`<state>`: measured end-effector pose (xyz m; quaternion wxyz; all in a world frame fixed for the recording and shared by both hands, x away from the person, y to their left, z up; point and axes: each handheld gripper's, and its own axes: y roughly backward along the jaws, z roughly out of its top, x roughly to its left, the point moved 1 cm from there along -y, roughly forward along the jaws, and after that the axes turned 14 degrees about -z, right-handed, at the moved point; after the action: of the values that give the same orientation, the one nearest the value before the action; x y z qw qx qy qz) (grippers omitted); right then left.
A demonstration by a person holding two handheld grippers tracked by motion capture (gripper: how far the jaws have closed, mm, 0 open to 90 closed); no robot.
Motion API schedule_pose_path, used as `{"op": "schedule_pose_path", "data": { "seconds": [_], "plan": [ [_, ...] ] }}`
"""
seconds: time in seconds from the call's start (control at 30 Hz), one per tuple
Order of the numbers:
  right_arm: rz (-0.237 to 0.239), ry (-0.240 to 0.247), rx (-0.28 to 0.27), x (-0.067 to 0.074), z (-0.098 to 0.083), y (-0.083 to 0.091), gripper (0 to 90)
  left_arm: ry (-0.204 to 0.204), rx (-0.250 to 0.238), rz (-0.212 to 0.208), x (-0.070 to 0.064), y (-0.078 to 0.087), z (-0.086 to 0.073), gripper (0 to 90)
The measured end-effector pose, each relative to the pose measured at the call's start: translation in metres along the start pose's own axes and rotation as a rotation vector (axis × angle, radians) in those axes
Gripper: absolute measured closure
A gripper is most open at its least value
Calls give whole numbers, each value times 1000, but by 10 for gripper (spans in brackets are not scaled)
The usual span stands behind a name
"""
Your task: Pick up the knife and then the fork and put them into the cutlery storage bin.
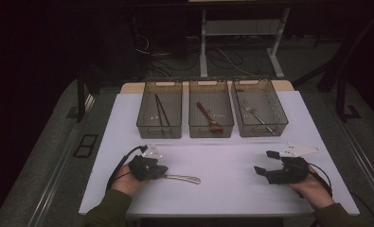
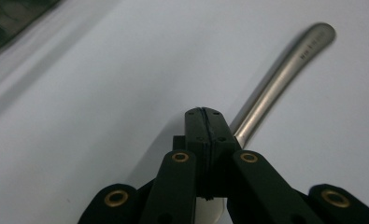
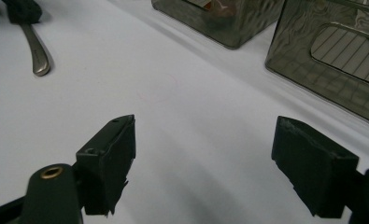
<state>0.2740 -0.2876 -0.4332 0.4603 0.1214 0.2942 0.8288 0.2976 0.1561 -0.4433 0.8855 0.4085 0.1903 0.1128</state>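
Observation:
A metal utensil [image 1: 184, 178] lies along the white table top [image 1: 222, 194] at the front left, its handle pointing right. My left gripper [image 1: 163, 171] is at its left end, jaws pressed together on that end. In the left gripper view the shut jaw tips [image 2: 205, 116] cover the utensil's near part, and the handle [image 2: 280, 74] runs out from under them toward the upper right. My right gripper [image 1: 266, 162] rests at the front right, open, nothing between its fingers. In the right gripper view the wide gap [image 3: 209, 154] frames bare table, with the utensil's handle [image 3: 37, 51] far off at the upper left.
Three clear bins stand in a row at the back of the table. The left bin [image 1: 159, 130] holds dark chopsticks [image 1: 161, 111], the middle bin [image 1: 211, 131] a brown spoon [image 1: 209, 118], the right bin [image 1: 260, 130] a fork [image 1: 255, 113]. Floor and cables lie beyond.

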Motion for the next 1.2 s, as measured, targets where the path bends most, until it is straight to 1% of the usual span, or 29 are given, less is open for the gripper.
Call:
{"op": "schedule_pose_path", "data": {
  "seconds": [0.03, 0.13, 0.2, 0.23, 0.27, 0.3, 0.37, 0.4, 0.43, 0.47, 0.53, 0.57, 0.6, 0.67, 0.7, 0.77, 0.87, 1.0, 1.1, 1.17, 1.2],
  "plan": [
    [1, 1, 1, 0, 0, 0, 210, 8, 4, -8, -2, 1, -2, 888],
    [1, 1, 1, 0, 0, 0, 209, -4, 15, -30, -7, 3, -6, 888],
    [2, 1, 1, 0, 0, 0, 209, -13, 7, -39, -10, 4, -7, 887],
    [2, 2, 2, -1, 0, 0, 209, -10, -19, -41, -11, 5, -7, 880],
    [2, 3, 3, -1, 0, 0, 210, -26, -36, -47, -11, 7, -7, 841],
    [4, 3, 4, -1, 0, 0, 210, -28, -68, -57, -12, 9, -6, 829],
    [6, 5, 7, 0, -1, -1, 210, -66, -106, -79, -15, 11, -4, 778],
    [6, 6, 7, 0, -1, -1, 210, -78, -123, -86, -17, 11, -3, 752],
    [7, 5, 6, 0, 0, -1, 210, -96, -127, -95, -18, 9, -3, 733],
    [8, 4, 5, 0, 0, 0, 210, -122, -120, -106, -20, 6, -2, 708],
    [10, 7, 5, 0, 0, -1, 210, -134, -100, -118, -21, 1, -2, 682],
    [10, 7, 6, 0, -1, -1, 210, -141, -89, -116, -21, -1, -2, 679],
    [11, 7, 7, 0, -1, -1, 210, -145, -80, -115, -21, -3, -2, 680],
    [11, 8, 5, 0, -1, -1, 210, -150, -82, -119, -19, -7, -3, 695],
    [12, 7, 4, 0, 0, -1, 210, -163, -68, -118, -18, -8, -3, 708],
    [11, 7, 4, 0, 0, -1, 210, -167, -46, -120, -16, -11, -5, 720],
    [11, 3, 3, 0, 0, -1, 210, -184, -61, -128, -15, -11, -8, 726],
    [11, 5, 2, 0, -1, -1, 209, -224, -47, -120, -18, -12, -8, 756],
    [15, 5, 5, 0, 0, -1, 210, -229, -52, -127, -17, -12, -8, 771],
    [16, 6, 6, 0, 0, -1, 210, -242, -48, -132, -17, -12, -8, 787],
    [17, 6, 6, 0, 0, -1, 210, -231, -54, -136, -17, -12, -8, 788]
  ]
}}
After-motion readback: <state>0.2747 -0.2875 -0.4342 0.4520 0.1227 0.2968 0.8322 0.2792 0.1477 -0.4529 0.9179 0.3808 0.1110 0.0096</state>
